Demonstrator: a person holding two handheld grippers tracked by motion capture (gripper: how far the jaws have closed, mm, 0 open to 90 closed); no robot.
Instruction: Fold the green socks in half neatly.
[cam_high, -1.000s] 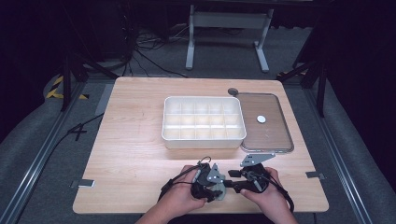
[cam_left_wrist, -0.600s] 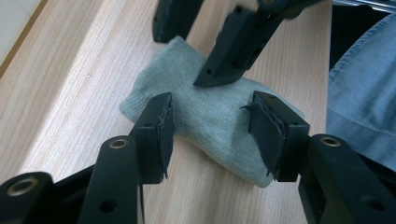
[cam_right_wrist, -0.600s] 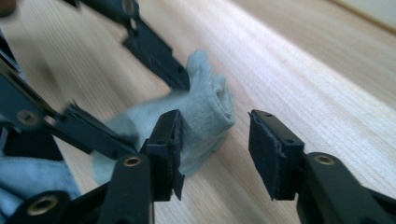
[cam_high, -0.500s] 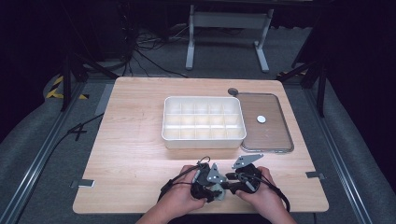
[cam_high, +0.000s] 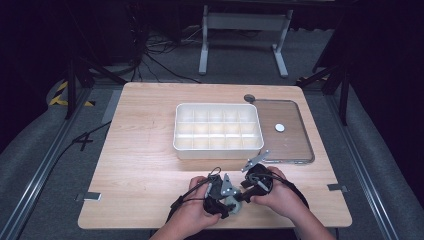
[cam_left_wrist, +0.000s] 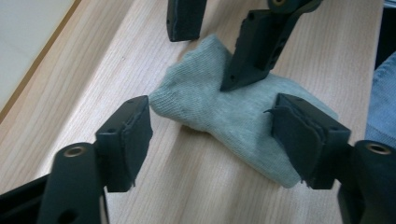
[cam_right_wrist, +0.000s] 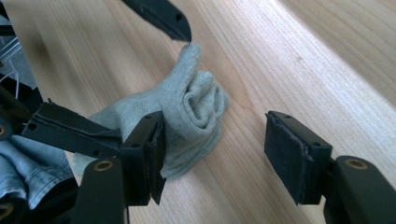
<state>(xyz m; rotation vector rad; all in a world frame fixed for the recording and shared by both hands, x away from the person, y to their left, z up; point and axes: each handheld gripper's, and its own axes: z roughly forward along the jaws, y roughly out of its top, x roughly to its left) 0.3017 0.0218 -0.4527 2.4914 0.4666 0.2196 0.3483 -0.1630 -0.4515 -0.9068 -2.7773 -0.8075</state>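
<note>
We see the left gripper (cam_left_wrist: 212, 140) with its jaws spread wide, having just been opening; the small grey-green knitted sock (cam_left_wrist: 229, 109) lies on the light wooden table (cam_left_wrist: 93, 60) just ahead of them, its far end reaching beside the right-hand pad, unclamped. The right gripper (cam_right_wrist: 215, 149) has also just been opening: its pads stand apart, the folded sock (cam_right_wrist: 187, 112) resting against the left one, the other clear.

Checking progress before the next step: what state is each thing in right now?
Grey sock: lying crumpled on the table, not gripped.
Left gripper: open, jaws just widened, straddling the sock.
Right gripper: open, jaws just widened, sock against one finger.
Compartment box: empty.
Clear lid: off, lying flat beside the box.
</note>
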